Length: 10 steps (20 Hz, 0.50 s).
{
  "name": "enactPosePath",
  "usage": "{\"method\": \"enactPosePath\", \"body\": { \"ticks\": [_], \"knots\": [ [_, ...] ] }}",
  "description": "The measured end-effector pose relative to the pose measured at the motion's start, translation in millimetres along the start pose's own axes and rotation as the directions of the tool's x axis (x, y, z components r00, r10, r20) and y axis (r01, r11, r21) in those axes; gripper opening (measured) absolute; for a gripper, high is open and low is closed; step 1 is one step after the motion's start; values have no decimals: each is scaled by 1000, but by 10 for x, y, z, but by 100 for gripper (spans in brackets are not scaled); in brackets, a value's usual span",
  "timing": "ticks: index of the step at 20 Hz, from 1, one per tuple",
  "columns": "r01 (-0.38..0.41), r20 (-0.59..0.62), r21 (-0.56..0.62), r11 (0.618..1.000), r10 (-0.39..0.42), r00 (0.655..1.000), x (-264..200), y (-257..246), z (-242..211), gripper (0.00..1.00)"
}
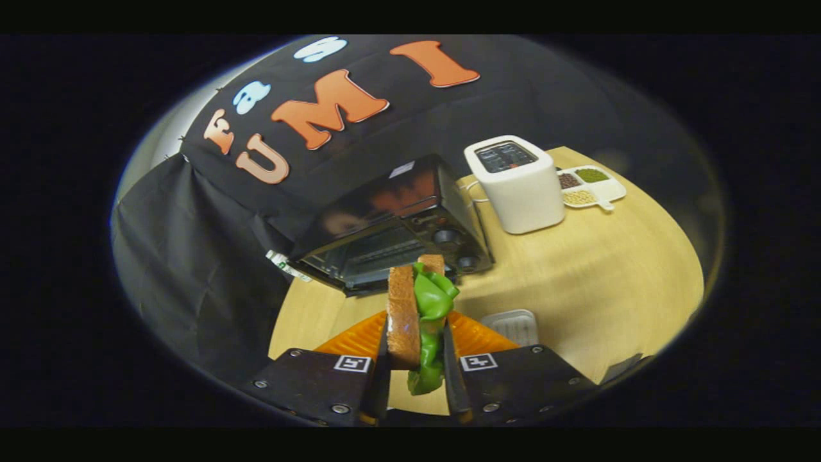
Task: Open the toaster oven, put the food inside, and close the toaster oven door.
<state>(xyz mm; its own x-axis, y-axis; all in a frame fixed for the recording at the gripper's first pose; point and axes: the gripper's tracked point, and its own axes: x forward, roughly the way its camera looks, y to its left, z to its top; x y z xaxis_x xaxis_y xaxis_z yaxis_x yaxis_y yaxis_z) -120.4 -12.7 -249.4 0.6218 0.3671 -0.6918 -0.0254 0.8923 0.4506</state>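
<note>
White toaster [521,185], seed tray [591,187], orange plate [356,335]

Dim booth, glare on oven top [385,196] (fisheye-warped edges).

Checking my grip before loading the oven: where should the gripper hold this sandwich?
Where it is now: the gripper is shut on the sandwich, fingers pressing the flat bread faces from either side near its lower end. It stands on edge, leaving the upper end free to enter the toaster oven.
</note>
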Motion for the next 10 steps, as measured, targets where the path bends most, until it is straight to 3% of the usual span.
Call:
{"method": "enactPosePath", "body": {
  "ticks": [6, 10],
  "knots": [
    [-109, 53, 36, 993, 107, 993, 559, 577, 66, 36],
    [-138, 117, 93, 986, 127, 985, 993, 755, 131, 36]
  ]
}}
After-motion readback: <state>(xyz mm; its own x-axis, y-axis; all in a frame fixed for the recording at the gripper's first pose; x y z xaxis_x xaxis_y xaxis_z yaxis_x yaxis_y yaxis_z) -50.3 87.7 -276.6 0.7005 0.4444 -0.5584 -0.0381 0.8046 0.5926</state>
